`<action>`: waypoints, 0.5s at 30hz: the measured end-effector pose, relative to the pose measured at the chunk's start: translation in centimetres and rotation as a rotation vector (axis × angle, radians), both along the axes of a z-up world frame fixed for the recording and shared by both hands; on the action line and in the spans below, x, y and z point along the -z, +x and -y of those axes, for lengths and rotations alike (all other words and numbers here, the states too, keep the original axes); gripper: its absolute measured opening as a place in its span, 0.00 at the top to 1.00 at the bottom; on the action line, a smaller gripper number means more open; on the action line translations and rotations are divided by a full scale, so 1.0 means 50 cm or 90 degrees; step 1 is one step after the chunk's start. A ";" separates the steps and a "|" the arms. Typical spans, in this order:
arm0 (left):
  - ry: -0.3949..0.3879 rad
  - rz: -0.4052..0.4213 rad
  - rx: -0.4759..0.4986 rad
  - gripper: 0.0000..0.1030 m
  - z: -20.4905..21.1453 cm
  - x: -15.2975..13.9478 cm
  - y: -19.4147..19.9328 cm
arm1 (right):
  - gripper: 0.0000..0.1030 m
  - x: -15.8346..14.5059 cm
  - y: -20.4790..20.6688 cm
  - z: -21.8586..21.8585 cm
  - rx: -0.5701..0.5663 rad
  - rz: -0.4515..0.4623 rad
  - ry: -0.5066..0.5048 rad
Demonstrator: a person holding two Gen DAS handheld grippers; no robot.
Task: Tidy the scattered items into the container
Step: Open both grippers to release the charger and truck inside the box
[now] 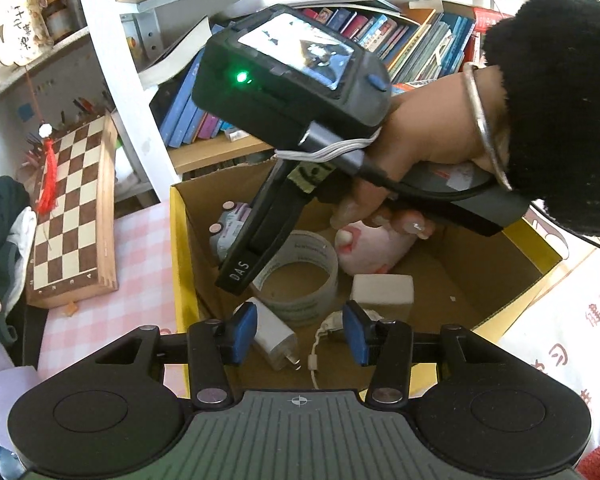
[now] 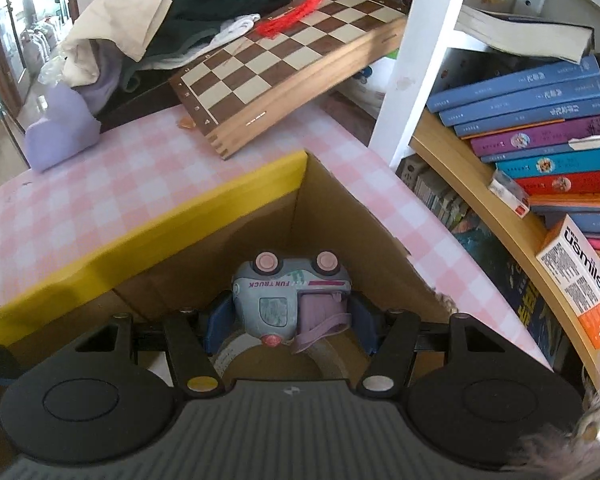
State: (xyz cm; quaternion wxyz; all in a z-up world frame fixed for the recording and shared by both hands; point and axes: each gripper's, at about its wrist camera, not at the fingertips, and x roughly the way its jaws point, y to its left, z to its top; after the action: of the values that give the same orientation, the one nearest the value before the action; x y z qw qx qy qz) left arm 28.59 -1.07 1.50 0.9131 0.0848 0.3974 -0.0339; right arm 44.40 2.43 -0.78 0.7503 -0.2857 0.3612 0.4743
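Observation:
A cardboard box with yellow rims (image 1: 180, 240) (image 2: 204, 204) stands on the pink checked tablecloth. In it lie a tape roll (image 1: 300, 280), a white charger plug (image 1: 272, 336) with its cable (image 1: 320, 340), a white block (image 1: 382, 288), a pink plush (image 1: 374, 246) and a toy truck (image 1: 230, 226). My left gripper (image 1: 300, 334) is open and empty above the box, over the plug. My right gripper (image 2: 290, 326) reaches into the box's corner, its blue pads on either side of the upside-down grey and pink toy truck (image 2: 284, 292), above the tape roll (image 2: 236, 354). The right gripper's body (image 1: 284, 92) shows in the left wrist view.
A wooden chessboard (image 1: 76, 208) (image 2: 288, 60) leans at the table's back with a red tassel on it. A white and wood bookshelf full of books (image 2: 540, 128) stands close beside the box. Clothes (image 2: 172, 8) and a purple plush (image 2: 60, 132) lie at the far edge.

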 end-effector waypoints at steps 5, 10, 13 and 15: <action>0.007 0.004 -0.004 0.53 0.002 -0.009 -0.010 | 0.42 0.006 0.000 -0.011 -0.007 0.011 -0.009; 0.010 0.010 -0.014 0.53 0.001 -0.014 -0.018 | 0.29 -0.005 -0.006 -0.005 -0.016 0.011 0.006; 0.010 0.015 -0.017 0.53 0.001 -0.017 -0.022 | 0.26 -0.014 -0.012 0.004 -0.015 0.020 0.013; 0.010 0.019 -0.015 0.53 0.004 -0.019 -0.027 | 0.26 -0.021 -0.017 0.014 -0.011 0.022 0.016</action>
State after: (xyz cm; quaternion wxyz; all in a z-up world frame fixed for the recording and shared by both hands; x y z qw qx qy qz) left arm 27.26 -1.26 2.45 0.9187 0.0882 0.3846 -0.0189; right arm 43.54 1.75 0.27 0.7557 -0.2876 0.3396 0.4804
